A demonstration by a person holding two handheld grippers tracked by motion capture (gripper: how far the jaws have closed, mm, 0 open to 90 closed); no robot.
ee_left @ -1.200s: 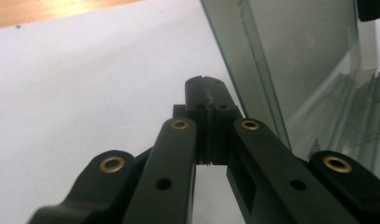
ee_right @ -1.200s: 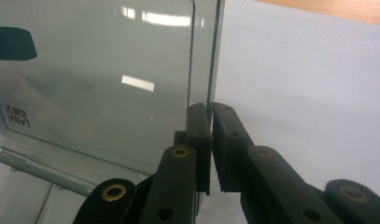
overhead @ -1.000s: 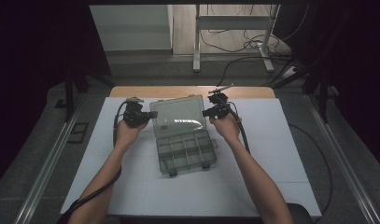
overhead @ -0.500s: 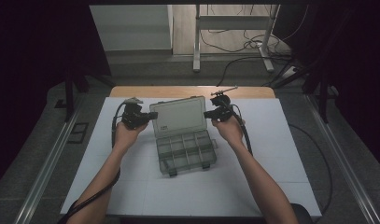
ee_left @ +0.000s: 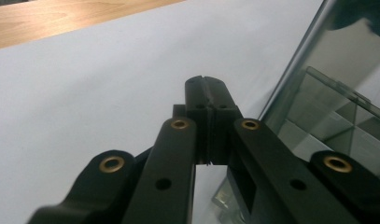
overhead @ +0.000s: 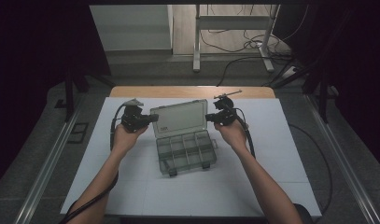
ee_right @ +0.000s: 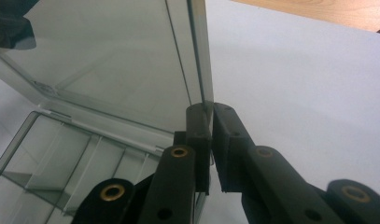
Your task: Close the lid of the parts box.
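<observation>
- The counter (overhead: 131,196) is covered with a white sheet; a strip of bare wood (overhead: 192,92) shows along its far edge.
- Beyond the counter the room is dim: a grey floor, a metal stand (overhead: 234,35) with loose cables (overhead: 234,44) around its feet, and dark curtains at both sides.
- Metal rails (overhead: 47,163) run along the floor on the left and right of the counter.
- A clear plastic compartment box (overhead: 186,151) lies in the middle of the counter, its divided tray flat on the sheet.
- The box's lid (overhead: 178,122) stands raised at the far side, hinged to the tray and tilted back.
- Both forearms come in from the near edge and spread apart, one hand at each side of the lid.
- The left claw (overhead: 152,119) points inward at the lid's left edge. In the left gripper view its jaws are pressed together with nothing between them, and the lid's edge (ee_left: 290,70) lies just beside their tips; contact cannot be made out.
- The right claw (overhead: 207,116) points inward at the lid's right edge. In the right gripper view its jaws are narrowed to a slit, and the thin edge of the lid (ee_right: 204,56) runs down into that slit, pinched at the tips.
- A cable trails from each claw back along the forearm.
</observation>
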